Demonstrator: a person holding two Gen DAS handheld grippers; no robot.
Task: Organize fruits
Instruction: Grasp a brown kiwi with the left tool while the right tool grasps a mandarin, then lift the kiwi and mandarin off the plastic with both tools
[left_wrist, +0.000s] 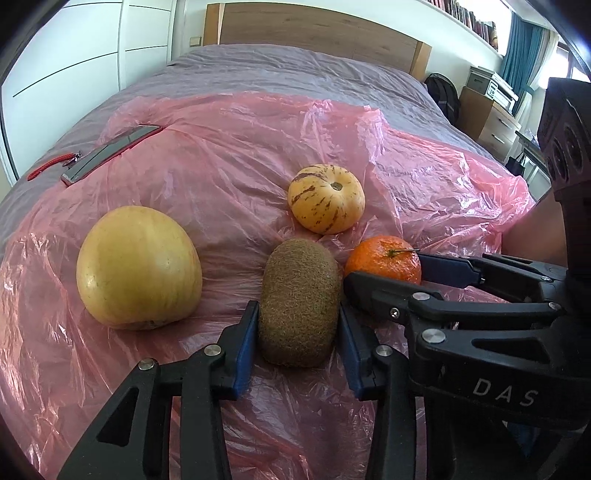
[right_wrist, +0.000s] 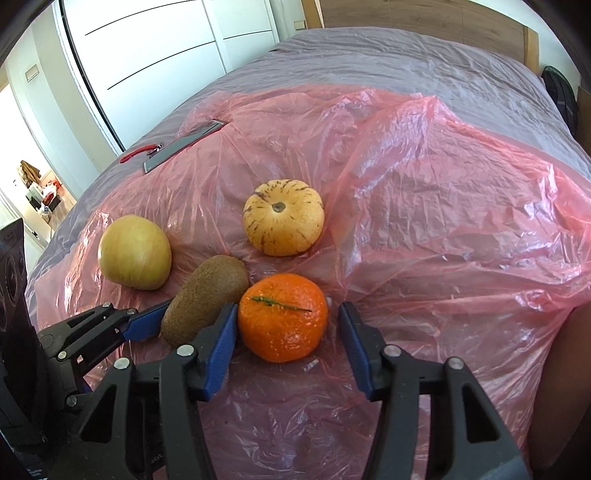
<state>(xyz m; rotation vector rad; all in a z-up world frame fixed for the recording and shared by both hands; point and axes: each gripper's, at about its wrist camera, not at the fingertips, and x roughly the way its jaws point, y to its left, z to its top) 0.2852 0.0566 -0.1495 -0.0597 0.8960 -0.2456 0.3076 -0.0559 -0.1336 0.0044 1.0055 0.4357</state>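
Several fruits lie on a pink plastic sheet (left_wrist: 221, 177) on a bed. A brown kiwi (left_wrist: 299, 302) lies between the blue pads of my left gripper (left_wrist: 298, 325), whose jaws stand close against its sides. An orange tangerine (right_wrist: 282, 317) sits between the jaws of my right gripper (right_wrist: 288, 332), which is open with a gap on the right side. The tangerine (left_wrist: 382, 260) and right gripper (left_wrist: 384, 273) also show in the left wrist view. A yellow apple (left_wrist: 138, 269) lies left. A striped yellow pepino melon (left_wrist: 327, 199) lies behind. The kiwi (right_wrist: 205, 299) touches the tangerine.
A phone (left_wrist: 110, 153) with a red cord lies at the sheet's far left edge. The grey bedspread (left_wrist: 295, 70) runs to a wooden headboard (left_wrist: 317, 29). White wardrobe doors (right_wrist: 147, 48) stand left; a desk and shelves stand right.
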